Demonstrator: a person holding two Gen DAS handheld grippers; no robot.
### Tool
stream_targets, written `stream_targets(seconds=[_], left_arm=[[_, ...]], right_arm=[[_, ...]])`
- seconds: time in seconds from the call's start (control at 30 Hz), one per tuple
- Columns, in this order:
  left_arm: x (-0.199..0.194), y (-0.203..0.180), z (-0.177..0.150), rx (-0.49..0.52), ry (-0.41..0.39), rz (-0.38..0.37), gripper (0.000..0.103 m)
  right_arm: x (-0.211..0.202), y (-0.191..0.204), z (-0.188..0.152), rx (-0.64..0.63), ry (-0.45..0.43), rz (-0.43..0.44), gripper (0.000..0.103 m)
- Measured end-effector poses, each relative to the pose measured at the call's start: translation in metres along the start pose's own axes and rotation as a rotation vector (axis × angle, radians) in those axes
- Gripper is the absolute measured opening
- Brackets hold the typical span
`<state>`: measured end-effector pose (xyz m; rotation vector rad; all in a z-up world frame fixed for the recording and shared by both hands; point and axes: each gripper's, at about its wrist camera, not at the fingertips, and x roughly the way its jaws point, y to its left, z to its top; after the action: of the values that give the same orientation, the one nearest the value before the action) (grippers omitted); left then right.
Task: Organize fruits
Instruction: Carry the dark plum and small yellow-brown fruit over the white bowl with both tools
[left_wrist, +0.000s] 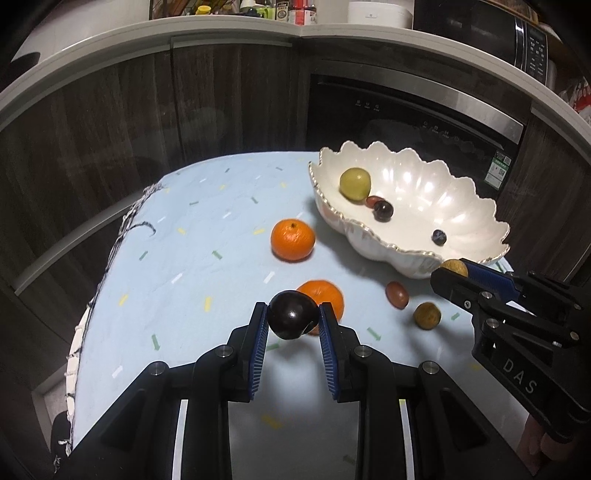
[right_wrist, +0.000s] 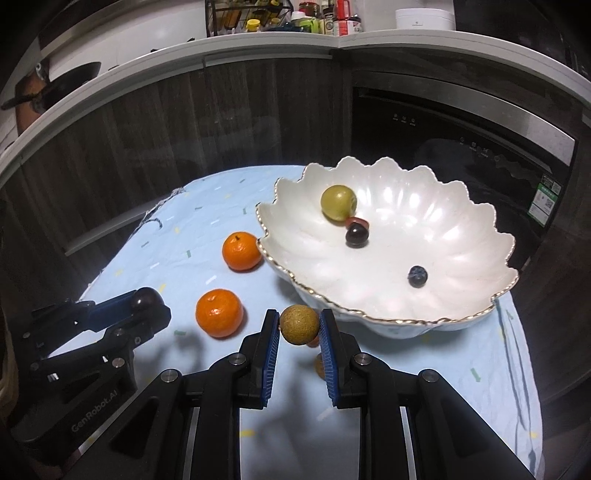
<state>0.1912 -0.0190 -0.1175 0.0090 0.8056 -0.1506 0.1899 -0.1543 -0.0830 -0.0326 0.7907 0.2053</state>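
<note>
Left gripper pinches a dark plum between its blue pads, clear of the cloth. Right gripper pinches a brown speckled fruit just before the bowl's near rim.

Only the left wrist view shows two small fruits, one reddish and one brown, lying clear on the blue cloth; the right wrist view mostly hides them behind its fingers.

Scalloped white bowl holds a green fruit, a red piece, a dark one and a bluish berry. Two oranges sit outside on the cloth.
</note>
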Motion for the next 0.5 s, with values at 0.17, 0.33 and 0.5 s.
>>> stream_targets(seconds=[0.17, 0.33, 0.5], left_arm=[[0.0, -0.008, 0.009, 0.013, -0.013, -0.012, 0.028], [0.002, -0.019, 0.02, 0.024, -0.022, -0.03, 0.028], [0.006, -0.031, 0.032, 0.045, -0.031, -0.05, 0.028]], right_arm=[[-0.006, -0.008, 0.004, 0.016, -0.013, -0.011, 0.024], [-0.011, -0.02, 0.009, 0.035, -0.026, -0.03, 0.024], [-0.013, -0.034, 0.012, 0.056, -0.035, -0.056, 0.024]])
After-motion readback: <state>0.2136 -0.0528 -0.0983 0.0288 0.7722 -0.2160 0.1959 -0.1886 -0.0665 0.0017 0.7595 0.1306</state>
